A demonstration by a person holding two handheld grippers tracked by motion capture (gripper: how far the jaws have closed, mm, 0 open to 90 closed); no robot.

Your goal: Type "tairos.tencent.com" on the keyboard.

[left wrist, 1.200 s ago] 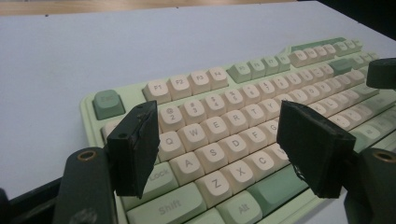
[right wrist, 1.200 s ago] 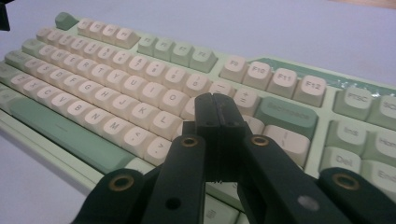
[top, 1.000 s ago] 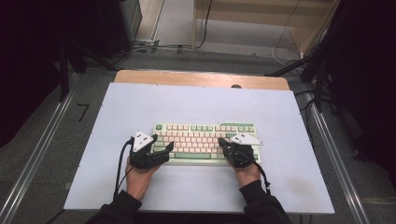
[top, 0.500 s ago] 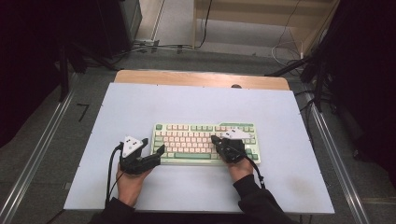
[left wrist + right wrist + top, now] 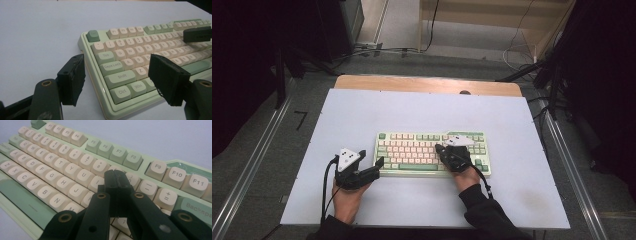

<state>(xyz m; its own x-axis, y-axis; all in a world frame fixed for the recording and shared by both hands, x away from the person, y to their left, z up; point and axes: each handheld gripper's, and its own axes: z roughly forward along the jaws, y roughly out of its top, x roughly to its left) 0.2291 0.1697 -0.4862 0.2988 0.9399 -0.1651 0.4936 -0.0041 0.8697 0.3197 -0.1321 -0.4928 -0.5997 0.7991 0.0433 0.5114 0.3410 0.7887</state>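
A green and cream keyboard (image 5: 412, 152) lies in the middle of the white table top (image 5: 362, 115). My left gripper (image 5: 379, 164) is at the keyboard's left end, pointing right, and it is open. In the left gripper view the left gripper (image 5: 120, 80) has the front left corner of the keyboard (image 5: 120, 80) between its spread pads, with nothing gripped. My right gripper (image 5: 439, 148) is shut and rests over the right half of the keys. In the right gripper view the closed tips of the right gripper (image 5: 115, 176) sit by the I and O keys of the keyboard (image 5: 62, 165).
A wooden strip (image 5: 412, 84) runs along the table's far edge, with a small dark spot (image 5: 464, 92) on it. Metal rails (image 5: 257, 160) flank the table. Cables (image 5: 377, 50) lie on the floor behind. The right gripper's jaw (image 5: 197, 33) shows far off in the left gripper view.
Both hands have shifted to the left. The left gripper has come off the keys to the keyboard's left end; the right has slid a little left over the keys.
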